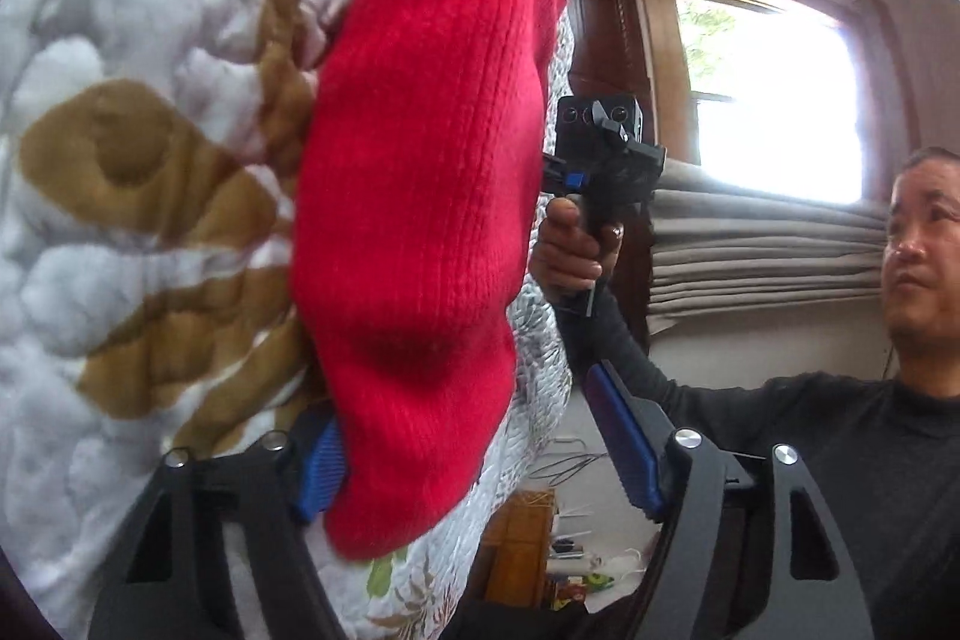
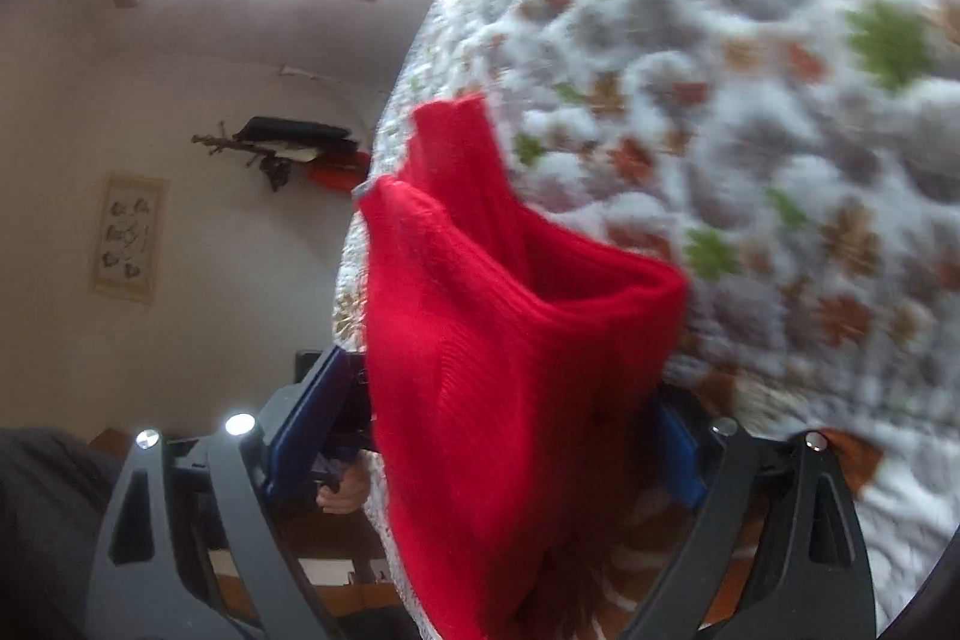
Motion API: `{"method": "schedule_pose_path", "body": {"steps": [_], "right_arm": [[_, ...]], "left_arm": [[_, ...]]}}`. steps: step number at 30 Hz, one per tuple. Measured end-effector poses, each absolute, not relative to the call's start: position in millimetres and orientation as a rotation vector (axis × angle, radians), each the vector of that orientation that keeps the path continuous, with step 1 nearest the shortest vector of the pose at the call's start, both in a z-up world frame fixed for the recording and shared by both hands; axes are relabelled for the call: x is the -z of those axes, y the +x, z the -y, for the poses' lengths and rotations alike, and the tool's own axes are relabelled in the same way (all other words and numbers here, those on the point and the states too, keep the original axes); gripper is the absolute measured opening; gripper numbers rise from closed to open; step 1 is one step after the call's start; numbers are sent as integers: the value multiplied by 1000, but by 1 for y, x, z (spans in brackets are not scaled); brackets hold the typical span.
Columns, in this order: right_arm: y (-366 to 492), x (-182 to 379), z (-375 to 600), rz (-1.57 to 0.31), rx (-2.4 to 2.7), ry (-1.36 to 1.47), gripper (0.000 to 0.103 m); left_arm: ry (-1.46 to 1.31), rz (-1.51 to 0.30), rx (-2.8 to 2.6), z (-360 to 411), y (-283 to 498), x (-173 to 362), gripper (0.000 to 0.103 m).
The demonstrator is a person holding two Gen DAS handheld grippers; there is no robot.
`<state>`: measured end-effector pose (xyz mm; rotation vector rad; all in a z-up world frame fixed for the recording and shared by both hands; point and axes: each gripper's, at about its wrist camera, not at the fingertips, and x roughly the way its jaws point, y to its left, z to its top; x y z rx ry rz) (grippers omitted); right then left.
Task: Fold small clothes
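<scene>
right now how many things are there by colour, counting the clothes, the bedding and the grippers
red: 1, the red knitted garment
white with leaf print: 1, the quilted bedspread
black with blue pads: 2, the left gripper and the right gripper
total: 4

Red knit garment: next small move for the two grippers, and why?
Probably close one gripper on an edge. The red knit garment lies between the fingers of the left gripper and of the right gripper, but both sets of fingers are spread wide, so neither seems to clamp it. It lies bunched against the floral quilted bedspread, so a firm hold likely has to precede any fold.
</scene>
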<state>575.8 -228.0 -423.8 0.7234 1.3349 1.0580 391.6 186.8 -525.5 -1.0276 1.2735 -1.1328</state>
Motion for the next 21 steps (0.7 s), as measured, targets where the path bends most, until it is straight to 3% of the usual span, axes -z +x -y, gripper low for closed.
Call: {"method": "schedule_pose_path", "body": {"steps": [2, 7, 10, 12, 14, 15, 18, 21], "right_arm": [[576, 428, 215, -1346, -1089, 731, 76], [579, 433, 201, -1356, -1130, 712, 75], [577, 432, 207, -1367, -1105, 699, 67], [577, 435, 208, -1380, -1063, 686, 49], [574, 433, 207, -1386, -1026, 658, 43], [573, 430, 206, -1382, -1008, 630, 41], [569, 423, 204, -1365, -964, 578, 34], [564, 419, 207, -1339, -940, 568, 30]], "left_arm": [[-1020, -1265, 1157, -179, 393, 526, 74], [-980, -1276, 1170, -160, 399, 523, 73], [-957, -1300, 1119, -162, 399, 527, 57], [-946, -1311, 1091, -162, 397, 528, 45], [-907, -1322, 1054, -158, 395, 527, 39], [-885, -1338, 1029, -155, 395, 528, 31], [-887, -1355, 995, -156, 393, 532, 21], [-883, -1359, 989, -156, 390, 530, 18]]}}
